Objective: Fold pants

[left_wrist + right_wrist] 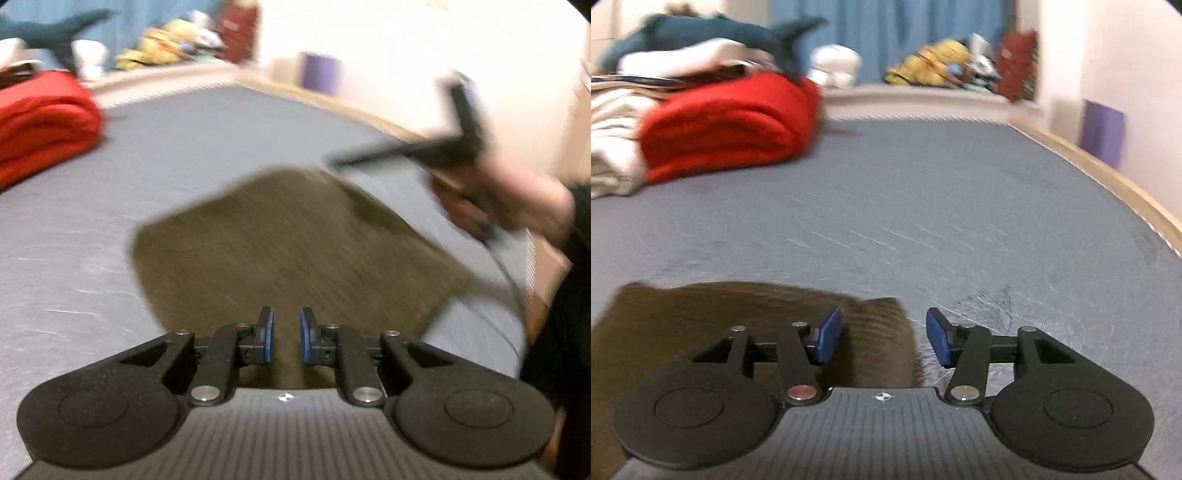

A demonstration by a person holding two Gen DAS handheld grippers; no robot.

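The brown pants (pixel 288 251) lie folded flat on the grey bed sheet (pixel 177 147). My left gripper (pixel 287 334) hovers over their near edge, its blue pads a small gap apart, holding nothing. In the right wrist view the pants (pixel 701 325) lie low and left, their right edge under my right gripper (pixel 884 334), which is open wide and empty. In the left wrist view the right gripper (pixel 373 158), blurred, is in a hand beyond the pants' far right corner.
A folded red blanket (pixel 727 125) lies at the back left of the bed with white bedding (pixel 609 162) and a blue plush shark (pixel 701 33). A wooden bed edge (pixel 1108 177) runs along the right, by a wall and a purple box (pixel 1102 131).
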